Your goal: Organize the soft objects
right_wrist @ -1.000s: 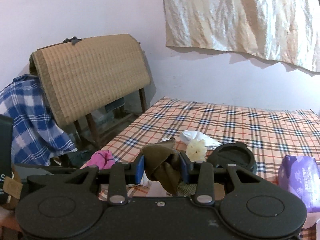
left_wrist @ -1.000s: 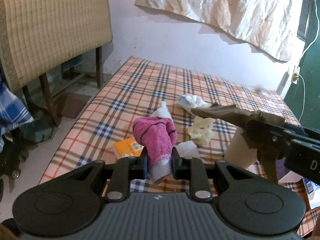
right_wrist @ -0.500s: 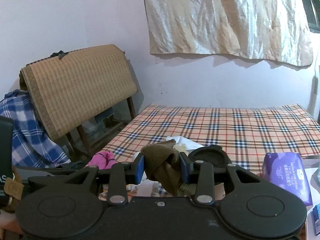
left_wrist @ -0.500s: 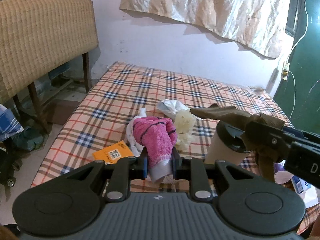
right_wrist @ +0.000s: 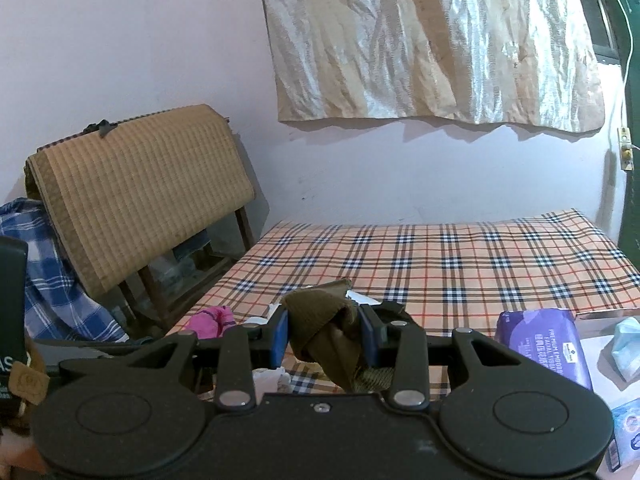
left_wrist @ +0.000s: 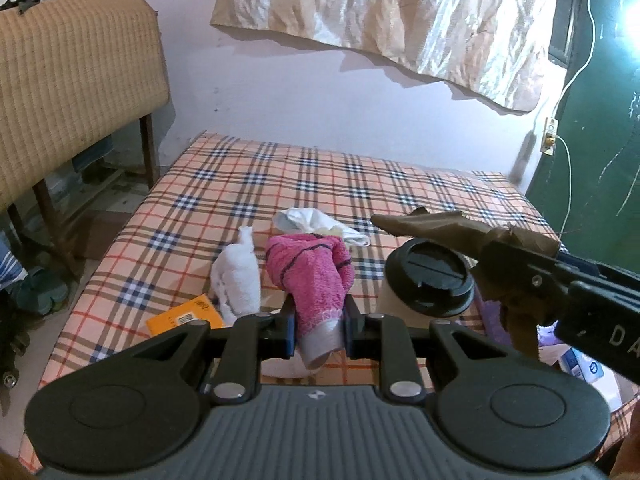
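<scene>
A checked orange plaid bed [left_wrist: 320, 184] fills a pale-walled room. The left gripper [left_wrist: 319, 330] pinches a fluffy pink sock [left_wrist: 310, 276]; the right gripper [right_wrist: 324, 338] clamps an olive-brown cloth [right_wrist: 320, 320]. Only the left view shows two white cloths, perhaps socks, a black-lidded container [left_wrist: 430, 280] and an orange booklet [left_wrist: 186, 314].

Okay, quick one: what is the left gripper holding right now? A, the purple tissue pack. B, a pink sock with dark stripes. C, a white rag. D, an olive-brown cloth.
B: in the left wrist view the left gripper is shut on the pink sock, while the olive-brown cloth is in the right gripper and the white rag lies loose on the bed.
</scene>
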Action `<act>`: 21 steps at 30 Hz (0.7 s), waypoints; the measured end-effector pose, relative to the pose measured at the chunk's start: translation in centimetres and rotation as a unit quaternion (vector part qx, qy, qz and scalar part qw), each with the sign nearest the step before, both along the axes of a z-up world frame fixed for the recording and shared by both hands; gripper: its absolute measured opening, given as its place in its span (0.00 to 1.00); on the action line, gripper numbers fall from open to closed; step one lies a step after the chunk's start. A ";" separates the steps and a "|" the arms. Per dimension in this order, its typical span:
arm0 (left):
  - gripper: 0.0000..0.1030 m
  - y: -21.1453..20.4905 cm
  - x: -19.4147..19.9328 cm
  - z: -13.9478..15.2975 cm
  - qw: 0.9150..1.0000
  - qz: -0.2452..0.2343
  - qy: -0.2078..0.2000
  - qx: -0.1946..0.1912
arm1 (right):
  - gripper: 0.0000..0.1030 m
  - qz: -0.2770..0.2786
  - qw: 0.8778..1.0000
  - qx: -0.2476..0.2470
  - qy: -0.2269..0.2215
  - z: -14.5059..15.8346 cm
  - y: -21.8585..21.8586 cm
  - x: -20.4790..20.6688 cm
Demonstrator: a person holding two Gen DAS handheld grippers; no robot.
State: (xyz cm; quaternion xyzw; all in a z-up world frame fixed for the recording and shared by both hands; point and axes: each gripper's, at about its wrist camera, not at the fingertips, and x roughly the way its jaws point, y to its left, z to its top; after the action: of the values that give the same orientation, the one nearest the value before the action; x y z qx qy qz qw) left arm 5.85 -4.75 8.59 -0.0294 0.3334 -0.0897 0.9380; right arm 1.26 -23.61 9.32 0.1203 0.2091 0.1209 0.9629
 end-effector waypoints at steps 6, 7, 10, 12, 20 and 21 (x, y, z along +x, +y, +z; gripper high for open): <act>0.23 -1.1 0.1 0.0 1.000 -0.008 0.000 0.000 | 0.44 -0.010 1.000 0.004 0.002 0.0 -1.0 0.0; 0.23 -1.2 0.2 0.0 1.000 -0.010 0.001 -0.001 | 0.44 -0.012 1.000 0.005 0.002 0.0 -1.2 0.0; 0.23 -1.8 0.2 0.0 1.000 -0.016 0.001 0.001 | 0.44 -0.019 1.000 0.006 0.005 -0.1 -1.7 0.0; 0.23 -2.1 0.3 0.0 1.000 -0.018 0.001 0.001 | 0.44 -0.025 1.000 0.008 0.006 -0.1 -2.2 0.0; 0.23 -3.5 0.6 0.2 0.999 -0.034 0.000 0.002 | 0.44 -0.043 0.999 0.014 0.005 0.0 -3.8 -0.2; 0.23 -3.7 0.6 0.2 0.999 -0.036 0.000 0.002 | 0.44 -0.045 0.999 0.014 0.004 0.0 -4.0 -0.3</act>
State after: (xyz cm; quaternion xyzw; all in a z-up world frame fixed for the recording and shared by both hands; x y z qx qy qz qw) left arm 6.47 -8.47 8.82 -0.0155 0.3344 -0.1232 0.9342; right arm 1.00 -27.63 9.29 0.1438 0.2057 0.0798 0.9647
